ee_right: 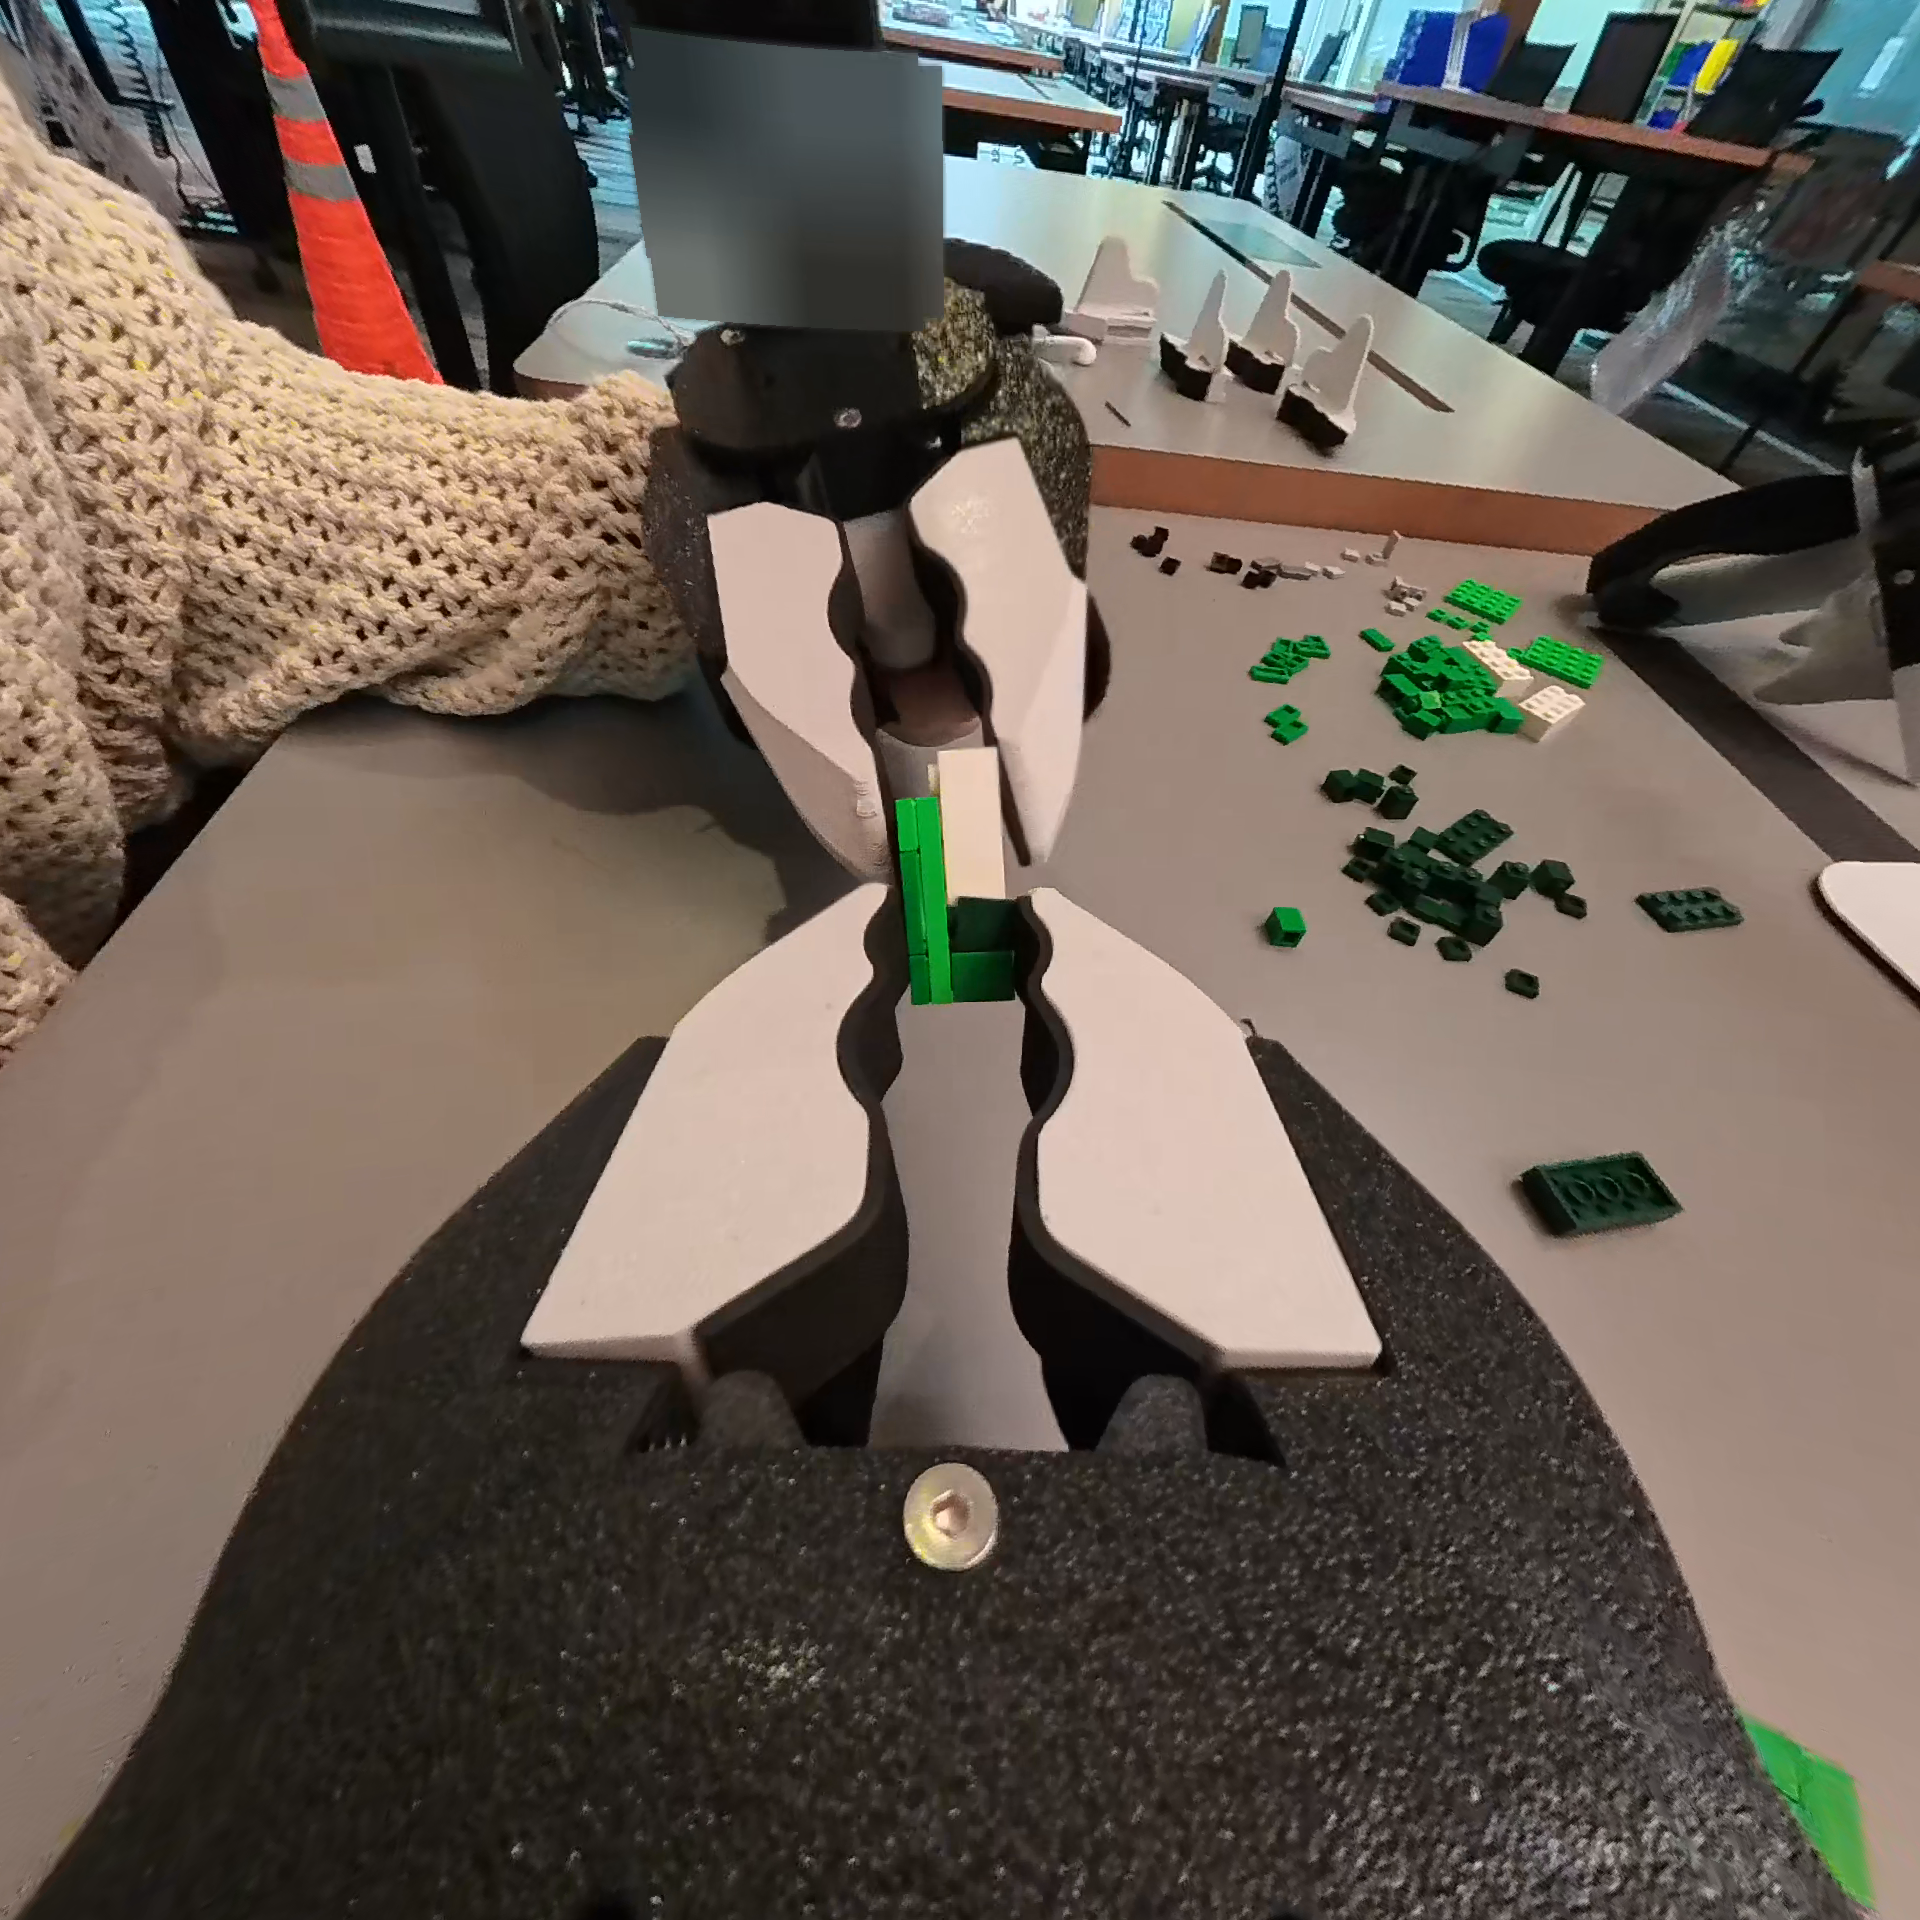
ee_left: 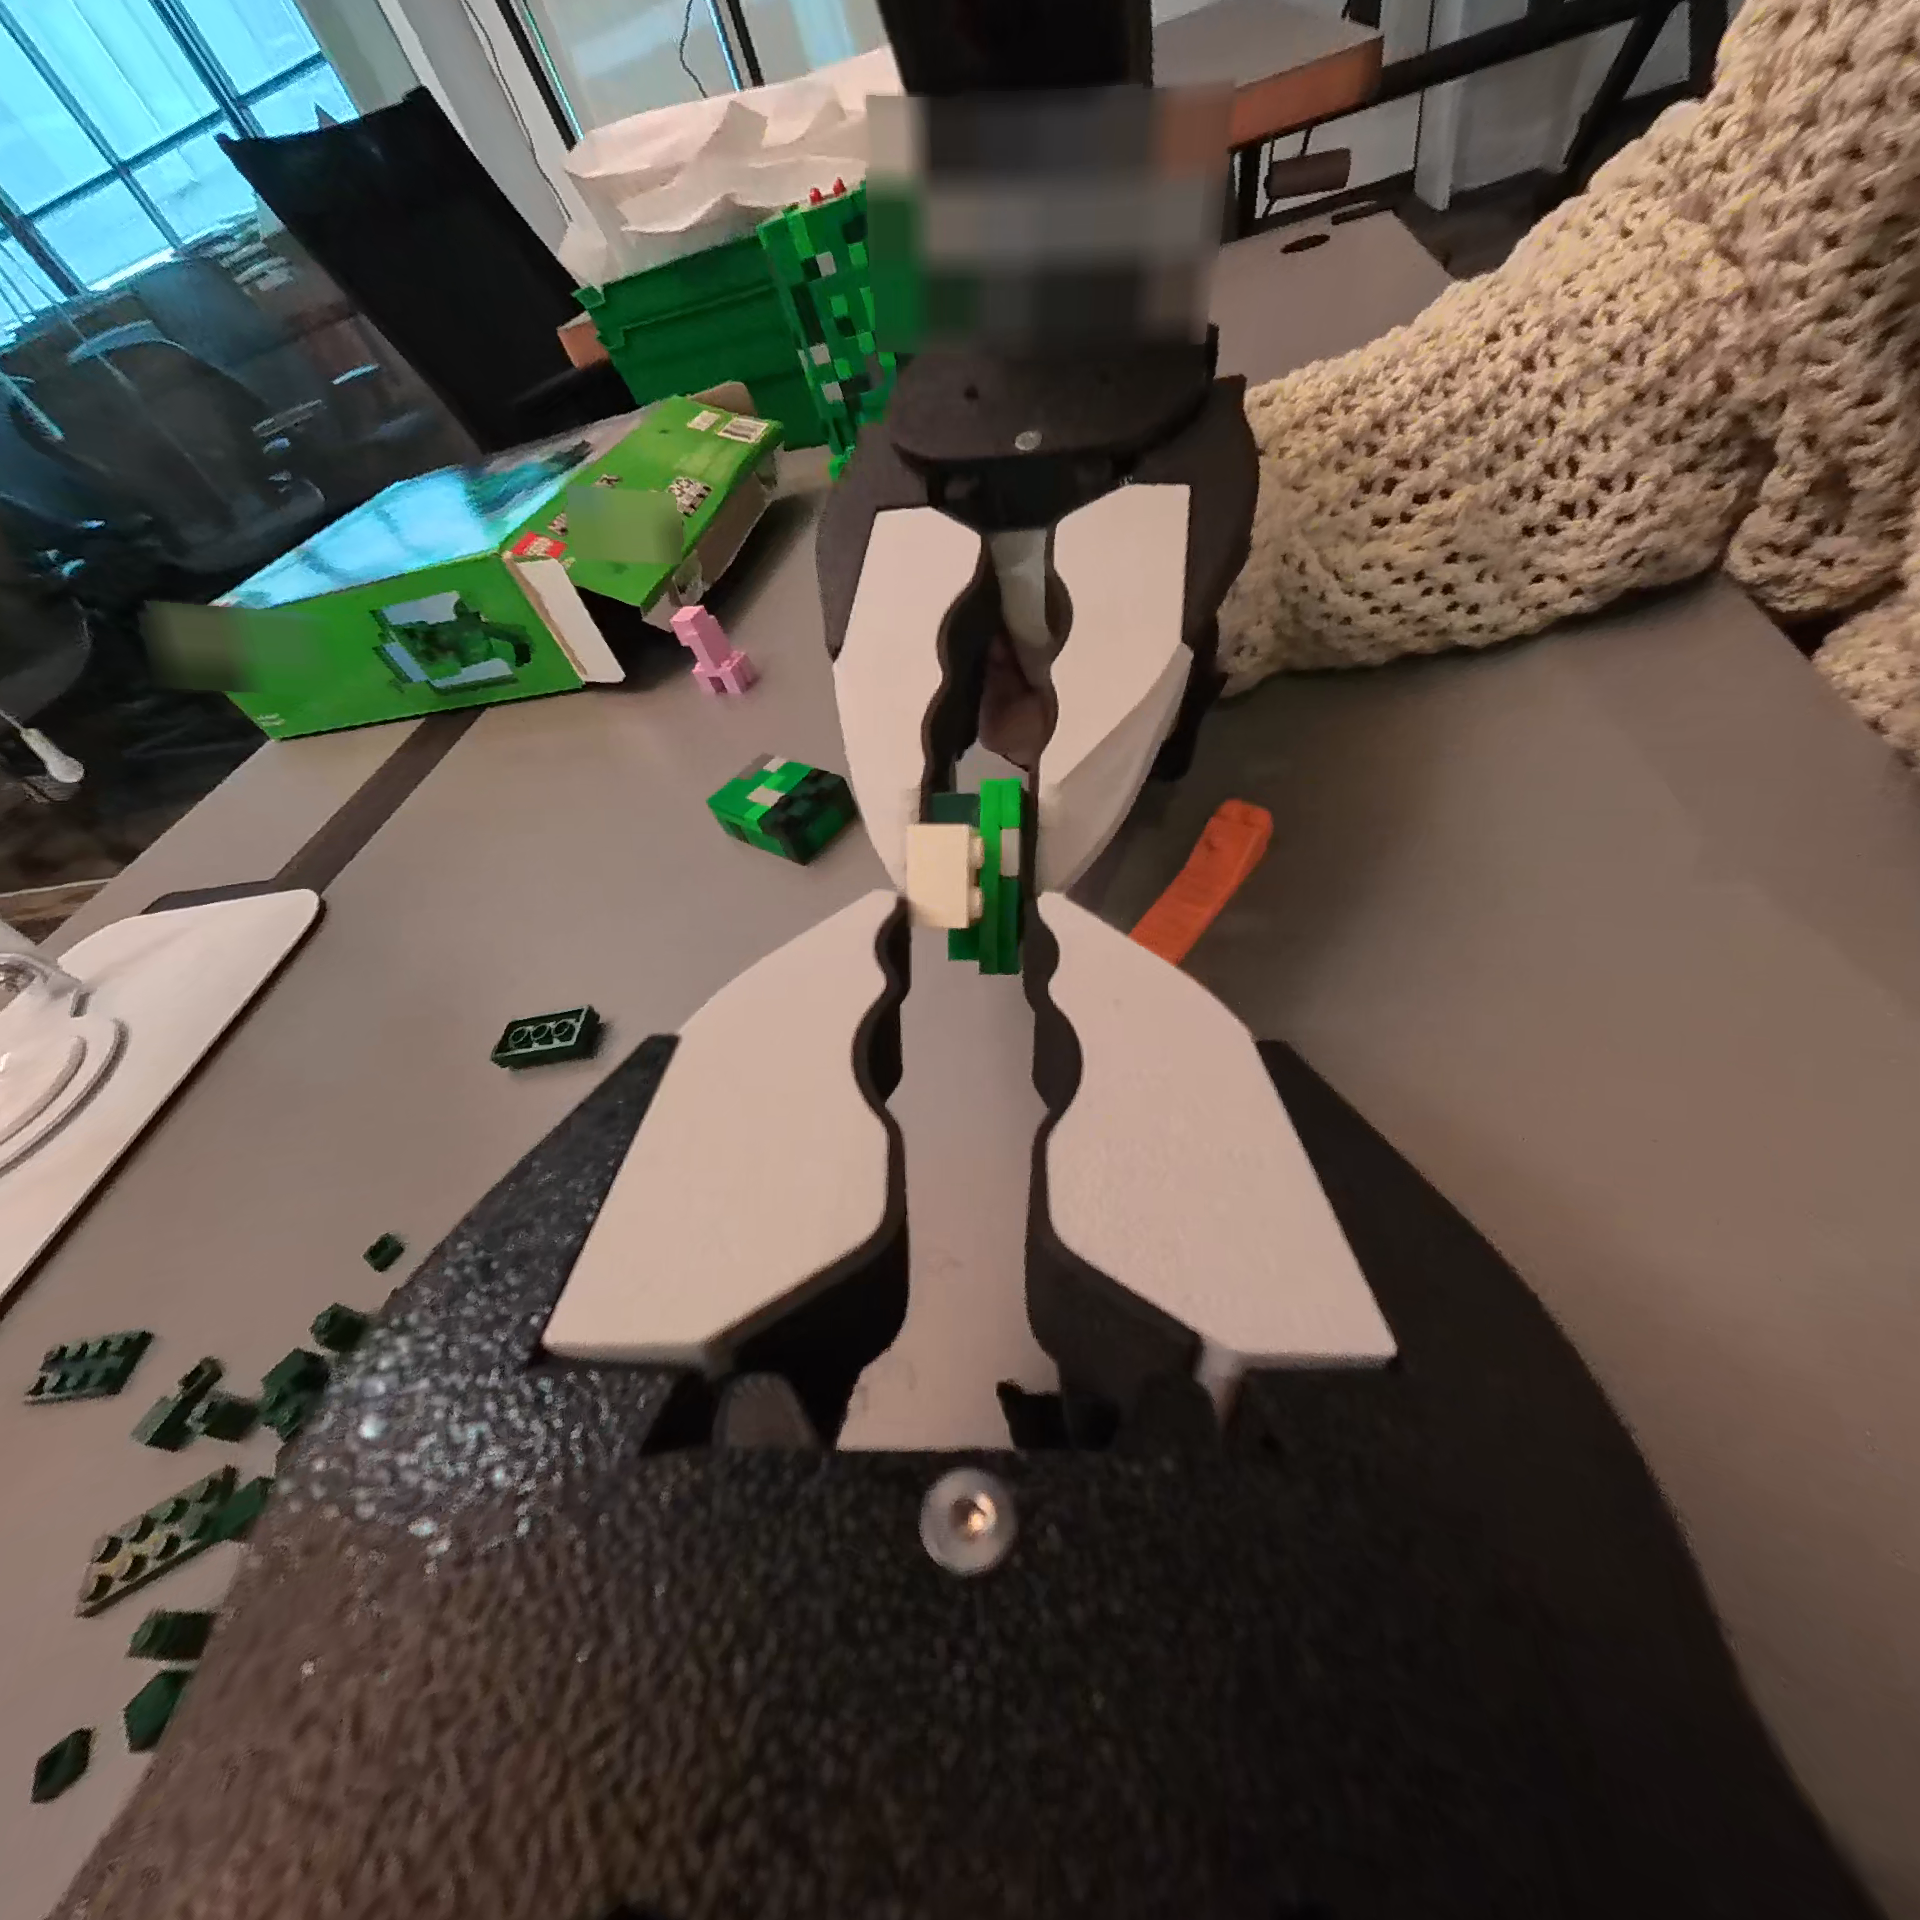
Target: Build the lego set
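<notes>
Left wrist view shows both tongs meeting mid-air above the grey bench: left tongs clenched on a small green-and-white lego assembly, right tongs gripping its other end. Light, rigid, likely pops apart; hold flat faces.

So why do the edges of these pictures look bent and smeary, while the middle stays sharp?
Left wrist view: the wide lens bows the table; the small green and white assembly is crisp, the dark green pieces at the edge smear. Right wrist view: the same bowing; the left tool reads sharp, and soft, even light leaves faint shadows.
</notes>
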